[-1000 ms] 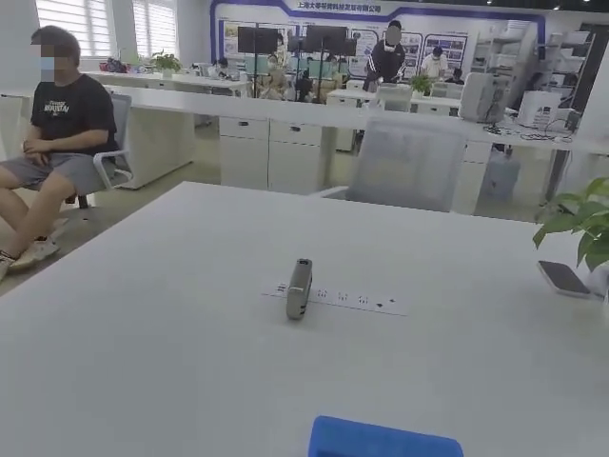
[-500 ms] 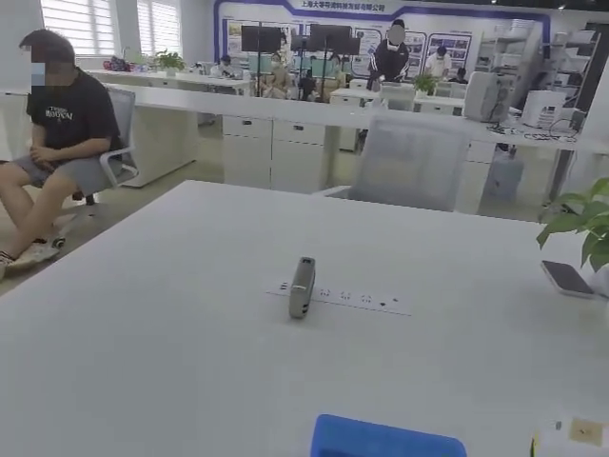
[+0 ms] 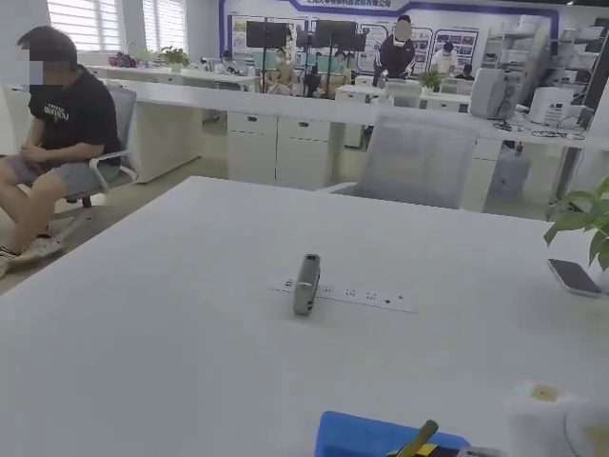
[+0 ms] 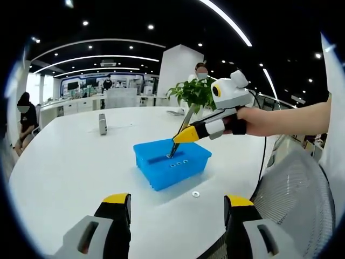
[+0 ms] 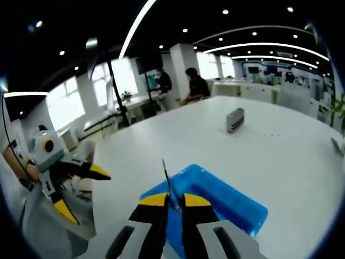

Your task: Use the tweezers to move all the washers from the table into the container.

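Observation:
A blue container (image 4: 172, 162) stands on the white table (image 4: 81, 162), with a few washers (image 4: 178, 163) lying inside. One washer (image 4: 195, 193) lies on the table just in front of it. My right gripper (image 4: 186, 135) is shut on thin tweezers (image 4: 175, 147), whose tips point down into the container. In the right gripper view the tweezers (image 5: 168, 186) stick out between the closed jaws of my right gripper (image 5: 168, 200), above the container (image 5: 226, 202). My left gripper (image 4: 177, 208) hovers open and holds nothing, short of the table edge. The head view catches the container (image 3: 371, 436) and right gripper (image 3: 423, 441).
A grey device (image 3: 305, 283) lies on a power strip (image 3: 366, 296) at mid-table. A phone (image 3: 574, 276) and a plant (image 3: 582, 221) sit at the right edge. A chair (image 3: 414, 157) stands beyond the table, and a person (image 3: 57, 124) sits at far left.
The head camera has tipped slightly down. My right gripper, with its yellow jaw tips, has come into the bottom right of the head view, over the container.

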